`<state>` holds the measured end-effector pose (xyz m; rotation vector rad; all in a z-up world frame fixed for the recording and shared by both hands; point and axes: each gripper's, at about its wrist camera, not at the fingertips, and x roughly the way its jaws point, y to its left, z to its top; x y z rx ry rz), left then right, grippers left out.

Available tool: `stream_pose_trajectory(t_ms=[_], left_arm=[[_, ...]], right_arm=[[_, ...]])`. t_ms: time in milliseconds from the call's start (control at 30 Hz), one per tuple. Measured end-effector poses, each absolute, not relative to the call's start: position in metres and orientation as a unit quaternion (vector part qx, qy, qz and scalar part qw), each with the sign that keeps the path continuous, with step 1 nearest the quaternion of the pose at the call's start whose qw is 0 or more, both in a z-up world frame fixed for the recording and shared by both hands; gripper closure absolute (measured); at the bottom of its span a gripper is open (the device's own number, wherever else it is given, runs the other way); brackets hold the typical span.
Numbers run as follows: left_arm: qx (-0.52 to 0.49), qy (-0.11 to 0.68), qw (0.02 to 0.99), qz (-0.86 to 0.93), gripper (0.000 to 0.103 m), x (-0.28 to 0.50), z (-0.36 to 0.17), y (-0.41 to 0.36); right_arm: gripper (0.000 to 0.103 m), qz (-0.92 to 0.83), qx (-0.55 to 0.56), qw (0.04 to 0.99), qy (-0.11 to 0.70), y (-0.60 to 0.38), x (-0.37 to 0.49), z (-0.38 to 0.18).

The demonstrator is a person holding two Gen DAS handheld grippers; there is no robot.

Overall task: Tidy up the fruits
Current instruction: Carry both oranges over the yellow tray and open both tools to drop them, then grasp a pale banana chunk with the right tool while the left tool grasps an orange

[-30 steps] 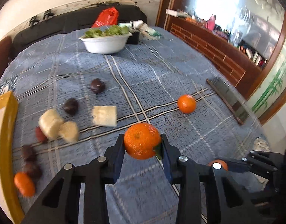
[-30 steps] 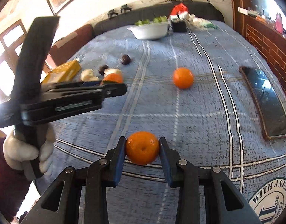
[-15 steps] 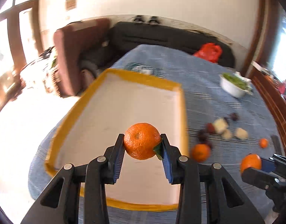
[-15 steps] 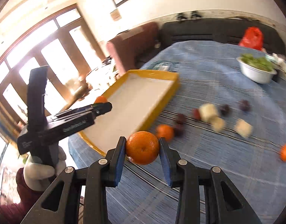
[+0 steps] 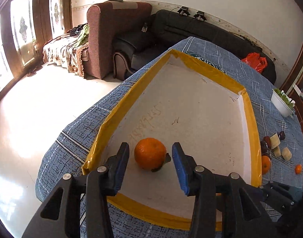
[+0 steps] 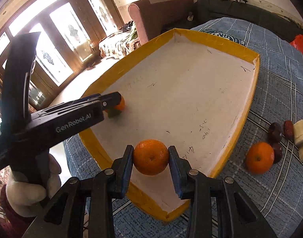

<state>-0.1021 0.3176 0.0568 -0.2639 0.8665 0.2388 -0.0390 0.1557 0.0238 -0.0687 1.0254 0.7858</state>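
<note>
A white tray with a yellow rim (image 5: 250, 119) (image 6: 254, 83) lies on the blue checked cloth. My left gripper (image 5: 150, 156) is open; a tangerine (image 5: 150, 153) rests on the tray floor between its jaws, with gaps on both sides. In the right wrist view the same tangerine (image 6: 119, 105) shows behind the left gripper's tip. My right gripper (image 6: 151, 157) is shut on a second tangerine (image 6: 151, 157), held over the tray's near edge.
Right of the tray lie another tangerine (image 6: 259, 157), dark red dates (image 6: 275, 132) and pale banana pieces (image 6: 301, 131). A small tangerine (image 5: 298, 168) and a white bowl of greens (image 5: 282, 102) sit farther off. The table edge drops to the floor on the left.
Both grippers have swung from the fruit area to the tray. My left gripper has lowered and opened, letting its tangerine rest on the tray floor. The right one still holds its tangerine.
</note>
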Motion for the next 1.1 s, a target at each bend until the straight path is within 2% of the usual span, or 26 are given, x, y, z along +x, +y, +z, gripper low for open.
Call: stream_pose_trajectory(t_ms=[67, 200, 333, 500, 833, 1100], left_arm=[[-0.133, 0.409, 0.895, 0.114, 0.045, -0.106, 0.064, 0.316], [-0.144, 0.388, 0.904, 0.11, 0.038, -0.111, 0.081, 0.309], [-0.144, 0.369, 0.913, 0.095, 0.037, -0.114, 0.097, 0.29], [-0.128, 0.346, 0.928, 0.049, 0.03, -0.111, 0.116, 0.249], [-0.047, 0.373, 0.924, -0.064, 0.029, -0.089, 0.1, 0.148], [0.01, 0.422, 0.902, -0.095, 0.029, -0.064, 0.057, 0.104]], right_arm=[[0.062, 0.364, -0.033, 0.801, 0.475, 0.158, -0.036, 0.021], [0.061, 0.367, -0.021, 0.807, 0.463, 0.156, -0.043, 0.032], [0.059, 0.362, -0.003, 0.825, 0.434, 0.13, -0.05, 0.058], [0.055, 0.326, 0.039, 0.852, 0.409, 0.058, -0.051, 0.075], [0.054, 0.166, 0.119, 0.886, 0.416, -0.121, -0.034, 0.046], [0.054, 0.137, 0.152, 0.882, 0.425, -0.143, 0.005, 0.027]])
